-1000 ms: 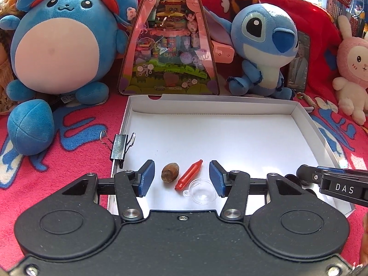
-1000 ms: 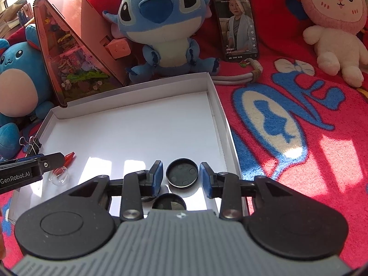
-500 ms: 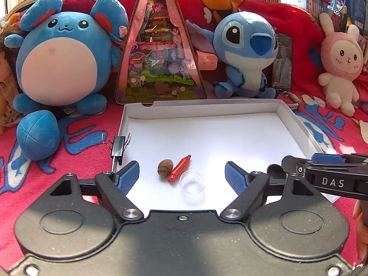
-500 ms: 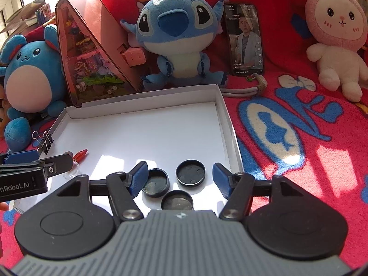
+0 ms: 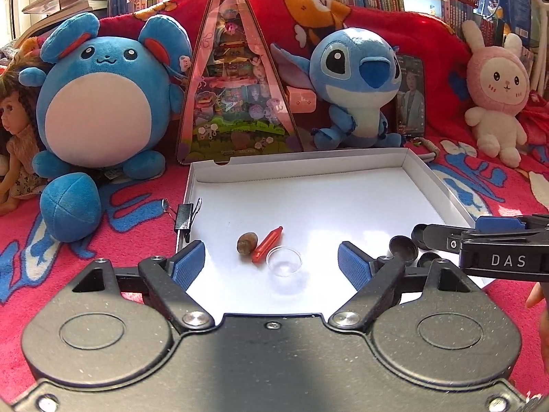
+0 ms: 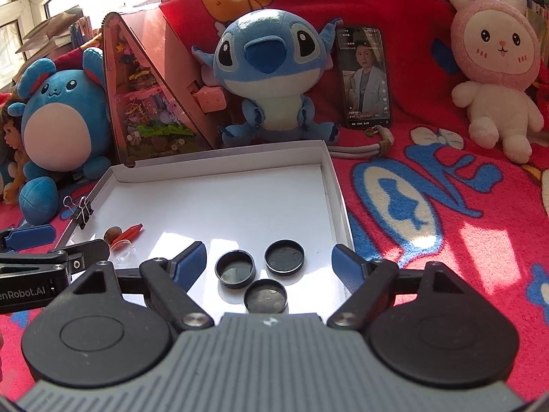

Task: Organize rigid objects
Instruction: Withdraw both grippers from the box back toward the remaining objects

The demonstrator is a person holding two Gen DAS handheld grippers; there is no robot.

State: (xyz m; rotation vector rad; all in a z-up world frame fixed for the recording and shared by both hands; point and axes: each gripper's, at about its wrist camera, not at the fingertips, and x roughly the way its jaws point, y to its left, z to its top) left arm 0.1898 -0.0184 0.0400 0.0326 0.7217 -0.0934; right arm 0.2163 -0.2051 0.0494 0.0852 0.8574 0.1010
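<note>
Six small items sit grouped in white tray (image 5: 429,178) | task judged nearly done | left gripper (image 5: 271,262) released, nut (image 5: 247,241), red capsule (image 5: 267,249), clear dish (image 5: 284,260) at 12 o'clock between fingers | right gripper (image 6: 269,261) released, three black caps (image 6: 284,257) at 12 o'clock between fingers | binder clip (image 5: 183,218) on tray rim, 10 o'clock.

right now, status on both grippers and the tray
Left gripper open, empty. Right gripper open over three black caps. White tray unobstructed.

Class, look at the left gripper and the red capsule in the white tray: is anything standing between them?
Nothing blocks it. The left gripper is open, the red capsule lies ahead between its fingers, flanked by the brown nut and clear dish.
</note>
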